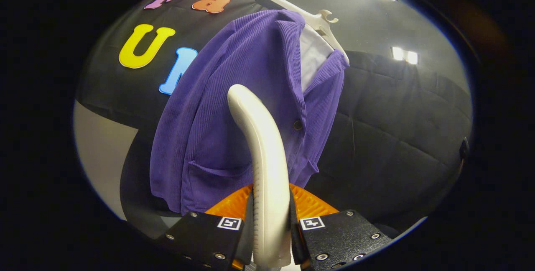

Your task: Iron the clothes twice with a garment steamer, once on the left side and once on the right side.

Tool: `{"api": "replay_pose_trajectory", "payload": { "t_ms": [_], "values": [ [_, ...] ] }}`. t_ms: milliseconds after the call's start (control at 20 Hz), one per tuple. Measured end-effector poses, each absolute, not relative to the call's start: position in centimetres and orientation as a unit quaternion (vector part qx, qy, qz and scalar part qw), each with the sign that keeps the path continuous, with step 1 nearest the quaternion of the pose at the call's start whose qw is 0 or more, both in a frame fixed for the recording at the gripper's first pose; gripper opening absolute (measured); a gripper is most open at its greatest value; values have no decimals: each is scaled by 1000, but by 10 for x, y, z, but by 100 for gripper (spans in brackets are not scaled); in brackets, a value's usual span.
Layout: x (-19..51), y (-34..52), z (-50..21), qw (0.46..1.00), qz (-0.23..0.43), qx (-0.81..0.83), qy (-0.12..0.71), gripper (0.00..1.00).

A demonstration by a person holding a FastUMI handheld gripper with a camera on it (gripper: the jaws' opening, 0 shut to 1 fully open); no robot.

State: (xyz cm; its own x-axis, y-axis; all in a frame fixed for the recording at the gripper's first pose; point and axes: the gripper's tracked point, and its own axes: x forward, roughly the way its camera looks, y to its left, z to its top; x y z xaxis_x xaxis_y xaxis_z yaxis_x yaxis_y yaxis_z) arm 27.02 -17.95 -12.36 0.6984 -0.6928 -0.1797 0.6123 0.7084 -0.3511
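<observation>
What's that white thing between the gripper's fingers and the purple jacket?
That is the steamer. In the gripper view, the gripper is shut on its lower end, and it curves up in front of the jacket, which hangs on a hanger.

No readable txt, brand or nr for you to log. Closest thing to a sign: 2 square blk/wht coded markers, left marker [229, 222] and right marker [312, 222], one on each finger block of your gripper [271, 221]. Patterns only, no letters. Gripper fingers press the garment steamer [263, 145] handle from both sides. Purple jacket [234, 95]: no legible label.
</observation>
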Motion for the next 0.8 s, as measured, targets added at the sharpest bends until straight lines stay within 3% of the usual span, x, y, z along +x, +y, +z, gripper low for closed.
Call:
{"api": "replay_pose_trajectory", "payload": {
  "t_ms": [800],
  "values": [
    [247, -161, -231, 900, -342, -151, 225, 37]
  ]
}}
